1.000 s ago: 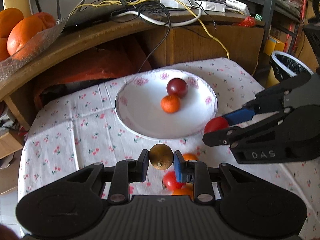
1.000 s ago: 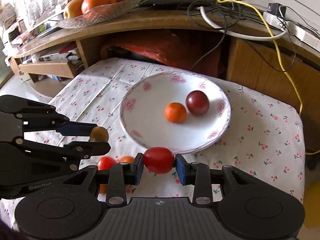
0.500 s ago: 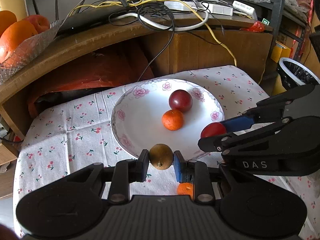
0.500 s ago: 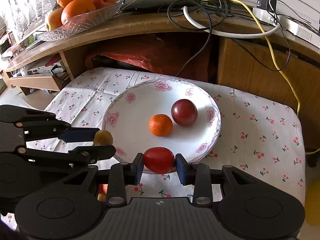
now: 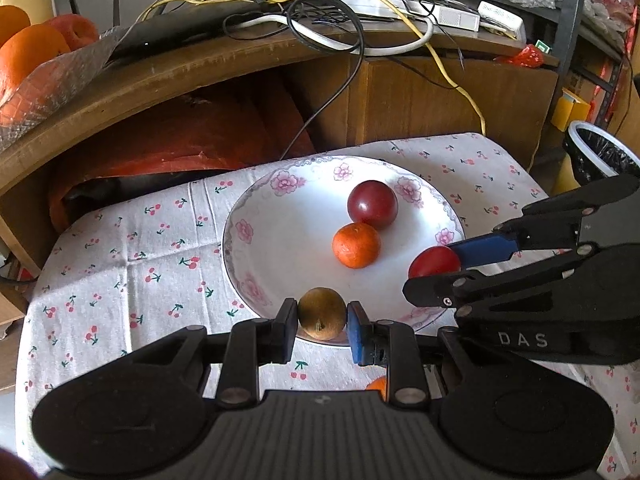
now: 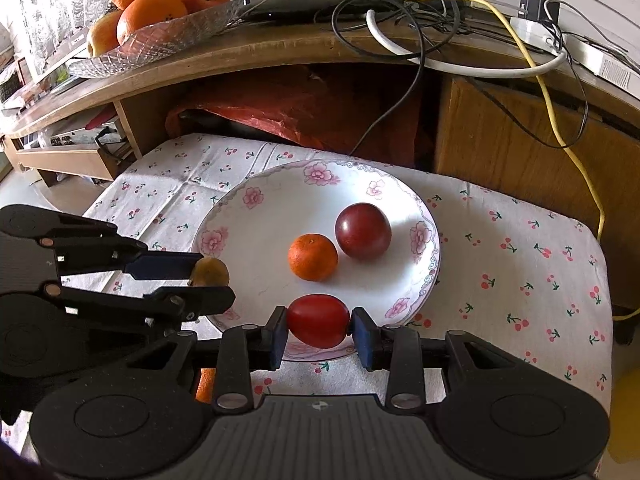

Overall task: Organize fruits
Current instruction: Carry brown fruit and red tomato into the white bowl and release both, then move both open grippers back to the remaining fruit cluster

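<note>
A white flowered plate (image 5: 276,240) (image 6: 264,224) lies on the cherry-print cloth and holds a small orange (image 5: 356,245) (image 6: 313,257) and a dark red plum (image 5: 372,204) (image 6: 363,231). My left gripper (image 5: 322,319) (image 6: 208,276) is shut on a brown round fruit (image 5: 321,318) (image 6: 210,272), held above the plate's near rim. My right gripper (image 6: 319,321) (image 5: 434,268) is shut on a red tomato (image 6: 318,321) (image 5: 434,262), also over the plate's near edge. Another orange fruit (image 5: 378,384) (image 6: 205,386) lies on the cloth, mostly hidden under the grippers.
A wooden shelf (image 6: 280,52) overhangs the back of the table, carrying tangled cables (image 5: 320,20) and a glass bowl of oranges and apples (image 6: 156,12). A bin with a black liner (image 5: 600,156) stands to the right. Red fabric (image 5: 180,136) lies under the shelf.
Both grippers moved forward with their fruits, from above the cloth to above the plate's near rim. The loose fruits on the cloth have slipped out of sight beneath them.
</note>
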`<action>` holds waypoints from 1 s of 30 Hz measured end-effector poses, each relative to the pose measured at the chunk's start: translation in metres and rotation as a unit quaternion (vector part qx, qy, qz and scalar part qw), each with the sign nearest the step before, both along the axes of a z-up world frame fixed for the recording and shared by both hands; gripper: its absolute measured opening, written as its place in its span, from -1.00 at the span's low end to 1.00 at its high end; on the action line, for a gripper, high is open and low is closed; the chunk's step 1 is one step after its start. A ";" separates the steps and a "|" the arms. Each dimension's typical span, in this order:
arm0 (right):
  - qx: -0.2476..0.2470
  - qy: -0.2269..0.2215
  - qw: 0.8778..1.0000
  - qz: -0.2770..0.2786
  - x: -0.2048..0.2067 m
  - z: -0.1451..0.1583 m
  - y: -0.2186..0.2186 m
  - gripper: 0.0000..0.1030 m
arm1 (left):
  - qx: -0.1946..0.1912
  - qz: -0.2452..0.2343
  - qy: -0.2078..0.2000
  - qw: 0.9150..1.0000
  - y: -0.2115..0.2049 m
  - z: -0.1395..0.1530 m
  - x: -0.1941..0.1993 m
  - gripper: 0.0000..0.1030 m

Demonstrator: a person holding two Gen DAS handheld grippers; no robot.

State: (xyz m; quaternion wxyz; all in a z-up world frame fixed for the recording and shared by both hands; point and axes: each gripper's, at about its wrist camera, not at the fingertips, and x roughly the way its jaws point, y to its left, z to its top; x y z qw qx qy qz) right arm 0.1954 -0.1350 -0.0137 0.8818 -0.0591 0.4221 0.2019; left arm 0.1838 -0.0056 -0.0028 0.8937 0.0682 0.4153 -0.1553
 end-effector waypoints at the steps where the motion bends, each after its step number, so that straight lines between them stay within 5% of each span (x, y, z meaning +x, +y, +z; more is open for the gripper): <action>1: -0.001 -0.001 1.000 0.000 0.000 0.000 0.001 -0.38 | -0.001 0.001 0.000 1.000 0.000 0.000 0.001 -0.32; 30: 0.013 -0.016 1.000 -0.005 -0.004 0.007 -0.004 -0.35 | -0.012 0.006 -0.008 1.000 0.003 0.011 -0.004 -0.28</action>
